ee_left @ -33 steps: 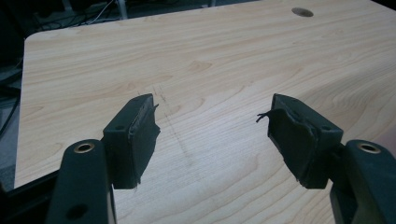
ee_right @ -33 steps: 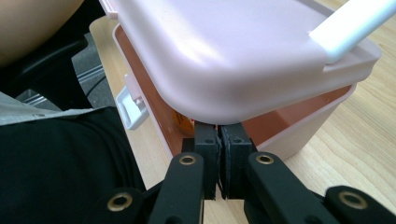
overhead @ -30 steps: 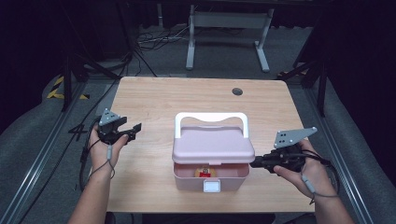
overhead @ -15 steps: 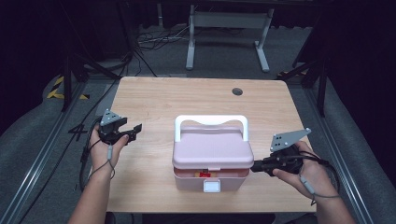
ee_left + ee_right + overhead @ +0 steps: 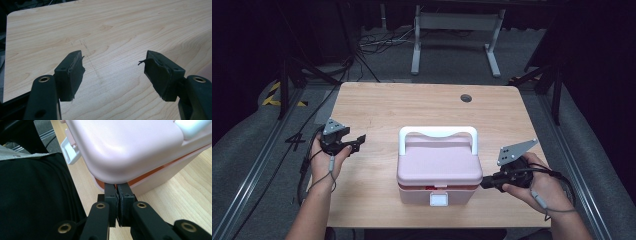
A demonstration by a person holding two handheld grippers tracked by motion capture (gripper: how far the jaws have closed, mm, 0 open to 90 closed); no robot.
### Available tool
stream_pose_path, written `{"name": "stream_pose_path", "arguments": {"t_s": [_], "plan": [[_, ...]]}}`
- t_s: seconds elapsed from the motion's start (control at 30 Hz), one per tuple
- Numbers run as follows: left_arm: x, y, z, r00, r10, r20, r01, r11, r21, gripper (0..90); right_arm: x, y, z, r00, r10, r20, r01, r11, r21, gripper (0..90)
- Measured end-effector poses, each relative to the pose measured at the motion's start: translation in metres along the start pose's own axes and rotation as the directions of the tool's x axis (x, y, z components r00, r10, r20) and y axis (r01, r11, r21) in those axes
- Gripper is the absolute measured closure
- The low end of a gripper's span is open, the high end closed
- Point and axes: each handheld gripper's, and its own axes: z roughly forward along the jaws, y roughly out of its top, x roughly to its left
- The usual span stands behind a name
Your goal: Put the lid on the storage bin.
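right hand-held gripper (image 5: 116, 192) closed, under pink box lid (image 5: 125, 147)

One pink box (image 5: 439, 170) with one white handle (image 5: 438, 133) and one white latch (image 5: 439, 199) sits on one bench (image 5: 412, 107), flanked by two hand-held grippers, left hand-held gripper (image 5: 358, 141) and right hand-held gripper (image 5: 486, 183).

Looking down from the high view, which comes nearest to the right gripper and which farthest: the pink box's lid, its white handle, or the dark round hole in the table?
Measured from the right gripper:
1. Pink box's lid: just to its left, at the jaws.
2. White handle: farther back, along the box's rear.
3. Dark round hole: farthest, near the table's far edge.
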Motion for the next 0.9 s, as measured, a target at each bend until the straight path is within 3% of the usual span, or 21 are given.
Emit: {"name": "stream_pose_path", "arguments": {"t_s": [0.67, 0.9], "plan": [[-0.001, -0.001, 0.002, 1.0, 0.007, -0.001, -0.007, 0.9999, 0.01, 31.8, 0.0, -0.003, 0.003, 0.9999, 0.003, -0.011, -0.002, 0.996, 0.087, 89.6], [-0.001, -0.001, 0.002, 0.9999, 0.01, -0.005, -0.01, 0.9999, 0.01, 31.8, 0.0, -0.003, -0.007, 0.9996, 0.015, -0.023, -0.014, 1.0, 0.028, 86.3]]}}
